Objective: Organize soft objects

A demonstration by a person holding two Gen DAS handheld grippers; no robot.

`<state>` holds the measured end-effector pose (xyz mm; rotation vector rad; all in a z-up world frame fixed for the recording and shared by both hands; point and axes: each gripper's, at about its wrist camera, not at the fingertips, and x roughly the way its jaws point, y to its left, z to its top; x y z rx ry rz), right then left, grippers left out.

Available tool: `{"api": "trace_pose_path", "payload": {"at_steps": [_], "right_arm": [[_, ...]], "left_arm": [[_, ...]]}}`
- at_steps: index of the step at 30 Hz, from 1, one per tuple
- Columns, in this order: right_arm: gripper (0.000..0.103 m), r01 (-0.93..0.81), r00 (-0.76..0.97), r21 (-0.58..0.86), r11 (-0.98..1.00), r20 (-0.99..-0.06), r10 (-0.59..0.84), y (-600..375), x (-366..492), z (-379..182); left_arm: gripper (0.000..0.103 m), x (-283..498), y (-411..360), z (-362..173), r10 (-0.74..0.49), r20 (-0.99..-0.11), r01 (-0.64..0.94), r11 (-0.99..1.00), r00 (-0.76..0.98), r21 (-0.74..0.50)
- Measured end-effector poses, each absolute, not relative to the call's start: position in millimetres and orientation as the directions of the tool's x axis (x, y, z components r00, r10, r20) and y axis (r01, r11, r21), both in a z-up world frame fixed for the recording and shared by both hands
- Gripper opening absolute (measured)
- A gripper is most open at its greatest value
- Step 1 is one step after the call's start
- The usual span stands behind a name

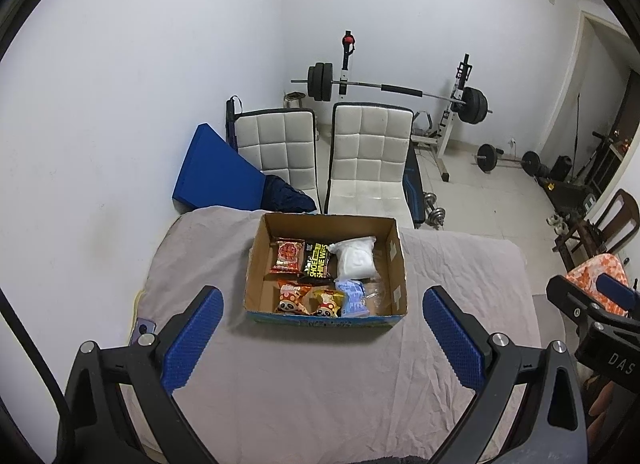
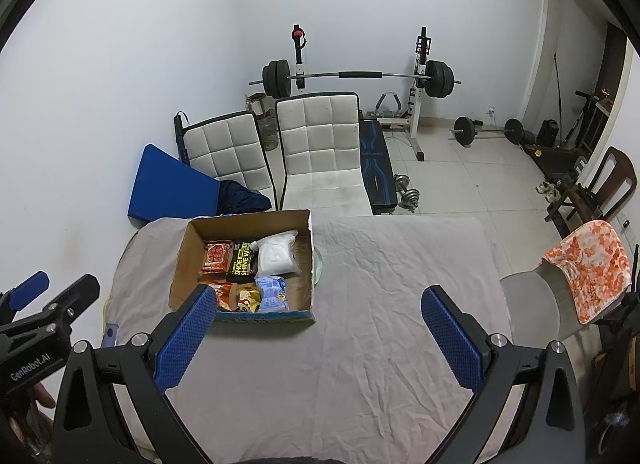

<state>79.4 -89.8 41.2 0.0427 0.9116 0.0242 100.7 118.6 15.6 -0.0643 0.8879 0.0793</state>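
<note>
— Packets: where do yours sit?
— In the cardboard box (image 1: pixel 394 260) on the cloth-covered desk (image 1: pixel 320 384): red snack packet (image 1: pixel 286 256), black wipes pack (image 1: pixel 317 260) and white bag (image 1: pixel 356 258) along the box's far side, blue packet (image 1: pixel 351 298) near its front wall.
— Your jaws?
— Left gripper (image 1: pixel 322 340) and right gripper (image 2: pixel 320 338) both spread wide, holding nothing, hovering in front of the box.

One cardboard box (image 1: pixel 394 260) on one cloth-covered table (image 1: pixel 320 376), holding six soft packets — one red snack pack (image 1: pixel 286 256), one black wipes pack (image 1: pixel 317 259), one white bag (image 1: pixel 355 258), two panda snack packs (image 1: pixel 294 297), one pale blue pack (image 1: pixel 352 298) — plus two white chairs (image 1: pixel 370 152), two grippers (image 1: pixel 322 338)
</note>
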Motion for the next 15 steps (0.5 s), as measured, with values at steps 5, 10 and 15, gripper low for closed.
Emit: {"api": "trace_pose_path", "payload": {"at_steps": [5, 10, 15], "right_arm": [[0.103, -0.005, 0.609, 0.052, 0.999, -0.792, 0.044, -90.3, 80.0, 41.8], [0.103, -0.006, 0.605, 0.052, 0.999, -0.795, 0.045, -90.2, 80.8, 40.5], [0.103, -0.003, 0.607, 0.053, 0.999, -0.794, 0.044, -91.0, 80.6, 41.1]], "left_arm": [[0.103, 99.3, 121.6, 16.4, 0.046, -0.77, -0.109, 0.994, 0.637, -0.03], [0.103, 99.1, 122.5, 16.7, 0.045, -0.774, -0.109, 0.994, 0.632, -0.032], [0.103, 98.7, 122.6, 17.8, 0.041, -0.767, -0.104, 0.994, 0.64, -0.034]]}}
